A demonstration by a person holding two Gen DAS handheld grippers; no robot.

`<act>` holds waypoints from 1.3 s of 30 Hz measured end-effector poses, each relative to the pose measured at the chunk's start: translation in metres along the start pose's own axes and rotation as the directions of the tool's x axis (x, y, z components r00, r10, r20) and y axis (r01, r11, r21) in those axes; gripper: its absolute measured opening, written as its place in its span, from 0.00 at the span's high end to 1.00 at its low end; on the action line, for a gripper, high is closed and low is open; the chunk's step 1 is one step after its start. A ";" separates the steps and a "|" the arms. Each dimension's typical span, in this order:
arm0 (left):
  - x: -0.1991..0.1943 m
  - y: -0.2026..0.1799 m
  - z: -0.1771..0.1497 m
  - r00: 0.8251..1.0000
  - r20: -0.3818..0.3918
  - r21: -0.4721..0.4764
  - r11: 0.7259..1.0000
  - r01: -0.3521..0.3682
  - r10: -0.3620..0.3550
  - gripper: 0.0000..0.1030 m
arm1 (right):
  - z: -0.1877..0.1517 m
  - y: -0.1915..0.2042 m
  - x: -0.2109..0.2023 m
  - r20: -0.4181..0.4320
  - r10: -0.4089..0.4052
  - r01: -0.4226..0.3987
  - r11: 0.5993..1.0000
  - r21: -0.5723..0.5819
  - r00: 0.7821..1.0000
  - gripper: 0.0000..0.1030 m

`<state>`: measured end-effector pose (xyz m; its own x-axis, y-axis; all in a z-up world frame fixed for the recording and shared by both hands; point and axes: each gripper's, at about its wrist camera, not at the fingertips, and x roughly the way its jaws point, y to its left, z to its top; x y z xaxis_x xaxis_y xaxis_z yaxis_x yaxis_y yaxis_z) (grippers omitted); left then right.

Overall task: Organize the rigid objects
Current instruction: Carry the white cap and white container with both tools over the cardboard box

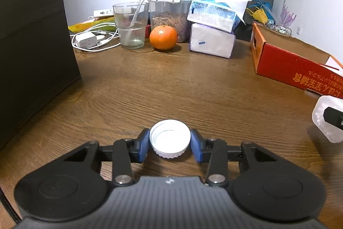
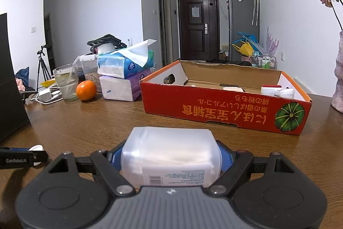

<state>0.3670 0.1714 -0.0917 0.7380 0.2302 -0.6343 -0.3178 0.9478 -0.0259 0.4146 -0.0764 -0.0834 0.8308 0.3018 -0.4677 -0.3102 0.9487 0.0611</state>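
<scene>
The white bottle cap (image 1: 170, 138) sits on the wooden table (image 1: 171, 83) at the near edge of the left wrist view, open side up with its inner thread showing and its ribbed skirt down. The left gripper (image 1: 170, 142) has its blue pads (image 1: 144, 144) pressed against the cap's two sides, the jaws drawn in narrow around it.

The translucent plastic container (image 2: 170, 153) lies on its side across the right gripper (image 2: 170, 157), long axis running left to right, with a barcode label on its near face. The blue pads are mostly hidden behind it, yet they sit against both ends, so the jaws clamp it at a middling width. Whether its bottom touches the table cannot be told.

In the left wrist view only a corner of that container shows, cut off at the right edge. The red cardboard box (image 2: 225, 108) stands far right, its contents only partly visible over the wall. An orange (image 1: 163, 37) rests far off, beside a glass (image 1: 131, 25) and stacked tissue packs (image 1: 212, 29).
</scene>
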 end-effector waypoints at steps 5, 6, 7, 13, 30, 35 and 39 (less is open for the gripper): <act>-0.006 -0.003 0.001 1.000 0.019 -0.006 1.000 0.022 -0.022 0.60 | 0.001 0.000 -0.001 0.006 0.001 -0.001 1.000 0.005 1.000 0.21; -0.007 -0.005 0.001 1.000 0.022 -0.002 1.000 0.022 -0.022 0.60 | 0.001 -0.001 -0.001 0.007 0.002 -0.002 1.000 0.005 1.000 0.21; -0.008 -0.006 0.002 0.999 0.024 0.001 1.000 0.023 -0.023 0.60 | 0.002 -0.001 -0.002 0.010 0.002 -0.002 1.000 0.006 1.000 0.21; -0.019 -0.016 0.006 0.997 0.063 0.002 0.999 0.043 -0.043 0.60 | 0.006 -0.005 -0.008 0.034 0.000 0.000 1.000 0.017 0.999 0.21; -0.034 -0.079 0.035 0.980 0.123 0.020 0.988 0.154 -0.155 0.60 | 0.026 -0.048 -0.025 0.105 -0.024 0.013 0.994 0.106 0.994 0.21; -0.033 -0.099 0.045 0.973 0.139 0.032 0.983 0.179 -0.181 0.60 | 0.033 -0.060 -0.027 0.126 -0.039 0.023 0.992 0.126 0.991 0.21; -0.032 -0.115 0.051 0.967 0.151 0.036 0.979 0.201 -0.204 0.60 | 0.036 -0.064 -0.028 0.145 -0.049 0.032 0.993 0.117 0.988 0.21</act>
<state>0.4106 0.0666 -0.0291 0.8685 0.0629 -0.4917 -0.1418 0.9820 -0.1248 0.4279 -0.1420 -0.0421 0.9034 0.2651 -0.3371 -0.2269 0.9625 0.1488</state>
